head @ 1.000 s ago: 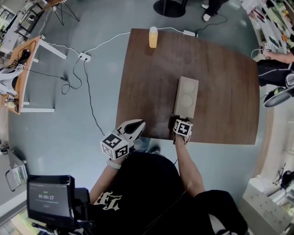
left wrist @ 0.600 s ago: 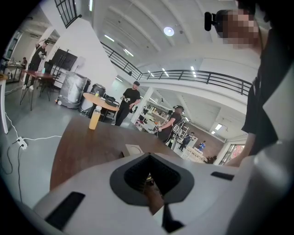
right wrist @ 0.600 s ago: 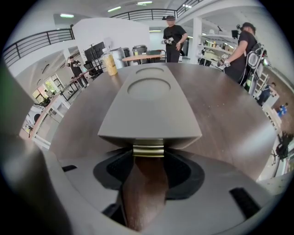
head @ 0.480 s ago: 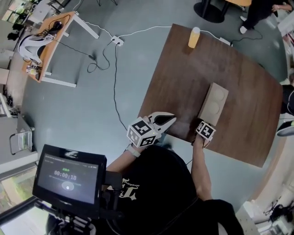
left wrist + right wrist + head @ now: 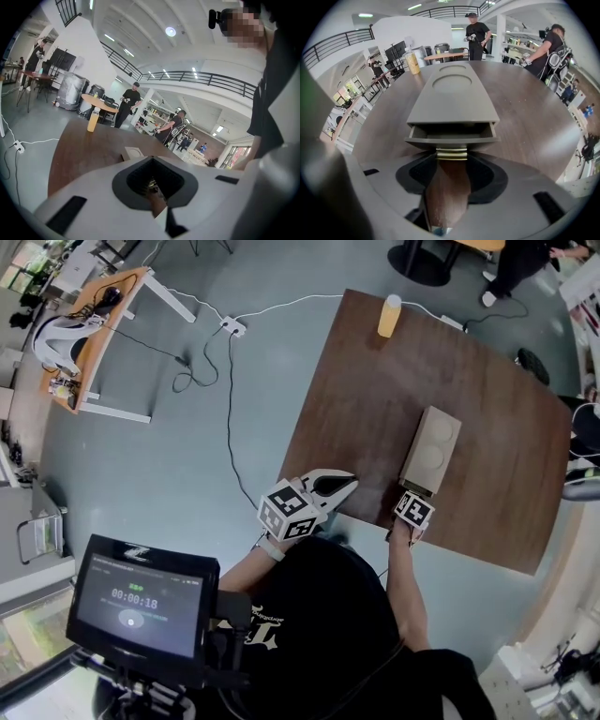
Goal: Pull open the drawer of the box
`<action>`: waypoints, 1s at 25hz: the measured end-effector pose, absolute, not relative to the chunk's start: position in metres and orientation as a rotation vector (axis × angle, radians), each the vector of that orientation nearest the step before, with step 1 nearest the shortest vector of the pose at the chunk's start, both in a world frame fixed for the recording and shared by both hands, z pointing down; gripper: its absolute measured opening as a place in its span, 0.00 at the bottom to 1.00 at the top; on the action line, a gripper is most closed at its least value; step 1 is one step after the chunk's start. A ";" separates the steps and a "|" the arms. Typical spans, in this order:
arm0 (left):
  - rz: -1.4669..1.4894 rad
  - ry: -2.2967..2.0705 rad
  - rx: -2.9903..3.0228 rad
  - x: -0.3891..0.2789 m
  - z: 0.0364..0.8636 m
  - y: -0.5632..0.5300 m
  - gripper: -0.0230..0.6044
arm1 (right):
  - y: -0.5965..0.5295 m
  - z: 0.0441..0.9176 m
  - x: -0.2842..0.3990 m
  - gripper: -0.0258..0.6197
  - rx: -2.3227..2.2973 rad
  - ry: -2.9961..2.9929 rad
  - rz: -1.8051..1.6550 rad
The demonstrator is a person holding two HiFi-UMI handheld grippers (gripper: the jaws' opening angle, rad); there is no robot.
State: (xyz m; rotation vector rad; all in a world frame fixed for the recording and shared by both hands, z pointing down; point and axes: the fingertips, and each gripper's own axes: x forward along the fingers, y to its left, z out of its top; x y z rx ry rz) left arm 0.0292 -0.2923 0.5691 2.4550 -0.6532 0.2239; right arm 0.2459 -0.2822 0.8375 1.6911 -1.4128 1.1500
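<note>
Two grippers show in the head view. The right gripper (image 5: 410, 506) is at the near edge of the table (image 5: 356, 399), up against the near end of the grey box (image 5: 431, 448). The left gripper (image 5: 343, 486) hangs over that edge by the near left corner. In the left gripper view, the jaws are pressed together with nothing between them. In the right gripper view, the jaws pinch the brass handle (image 5: 451, 153) of the drawer (image 5: 452, 136), which stands partly out of the box.

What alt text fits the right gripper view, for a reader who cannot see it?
The right gripper is closed on the brass-coloured handle of a drawer pulled partly out of a grey box. The box lies on a dark wooden table, with a yellow bottle near the far edge and people standing beyond.
</note>
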 end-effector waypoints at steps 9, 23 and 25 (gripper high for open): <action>0.257 -0.554 2.496 0.034 0.572 -0.280 0.04 | -0.250 0.850 0.217 0.32 1.655 -1.408 1.172; 0.333 -0.312 2.566 0.087 0.562 -0.235 0.04 | -0.186 0.857 0.207 0.32 1.588 -1.371 1.228; 0.333 -0.310 2.569 0.087 0.563 -0.232 0.04 | -0.187 0.862 0.204 0.32 1.578 -1.401 1.228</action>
